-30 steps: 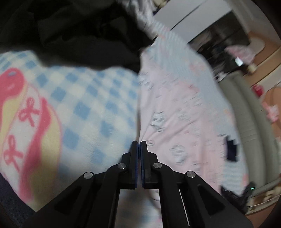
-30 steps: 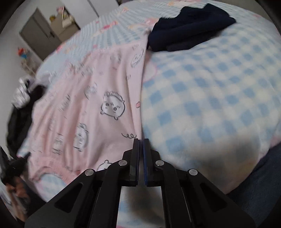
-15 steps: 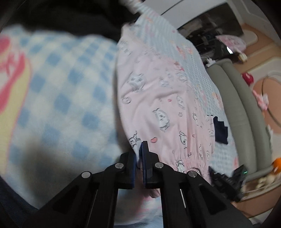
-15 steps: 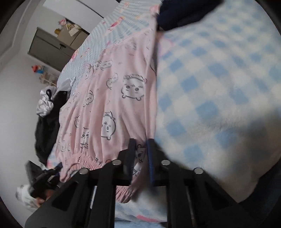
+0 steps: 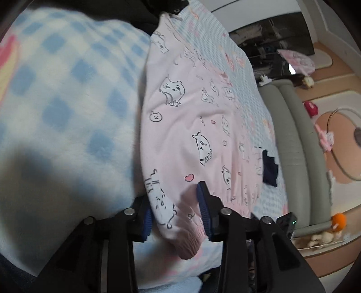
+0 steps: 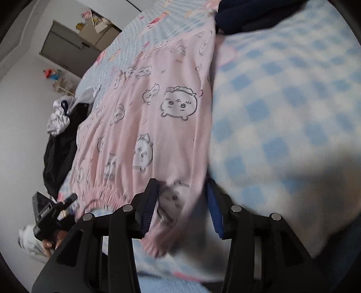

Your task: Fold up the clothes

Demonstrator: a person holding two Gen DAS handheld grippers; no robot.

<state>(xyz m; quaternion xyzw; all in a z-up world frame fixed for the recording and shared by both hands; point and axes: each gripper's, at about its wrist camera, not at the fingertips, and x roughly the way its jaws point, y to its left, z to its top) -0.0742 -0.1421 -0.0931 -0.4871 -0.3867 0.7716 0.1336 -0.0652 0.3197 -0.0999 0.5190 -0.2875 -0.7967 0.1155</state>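
Left wrist view: the left gripper point(image 5: 176, 209) straddles a ribbed cuff point(image 5: 189, 243) of a pink top point(image 5: 191, 117) printed with cartoon animals. Its jaws have just been opening and now stand apart, the sleeve end lying between the blue pads point(image 5: 203, 202) without being squeezed. The garment lies flat on the bed, its long axis running away from the camera, gathered hem to the right and far end reaching a heap of black clothing point(image 5: 140, 11) at the top of the frame. A fluffy blue-and-white checked blanket point(image 5: 67, 90) bulks up just beside the top on the left, its edge touching the garment. A small dark navy piece point(image 5: 269, 166) sits on the bedsheet point(image 5: 248, 74) near the hem. Beyond the bed edge run a grey padded bumper point(image 5: 291, 135) and a floor with scattered toys.

Right wrist view: the right gripper point(image 6: 182, 202) frames the other cuff point(image 6: 158, 243) of the same top point(image 6: 158, 108). Its jaws have likewise just been opening and stand wide, cloth between them but not pinched. Here the top stretches up and away, gathered hem to the left, the checked blanket point(image 6: 282, 101) pressing against its right edge. Folded navy clothes point(image 6: 243, 15) lie at the far end. Black and white garments point(image 6: 61, 135) are piled left of the top. The other gripper point(image 6: 52, 211), in a hand, shows low left. A grey cabinet point(image 6: 67, 49) stands against the wall.
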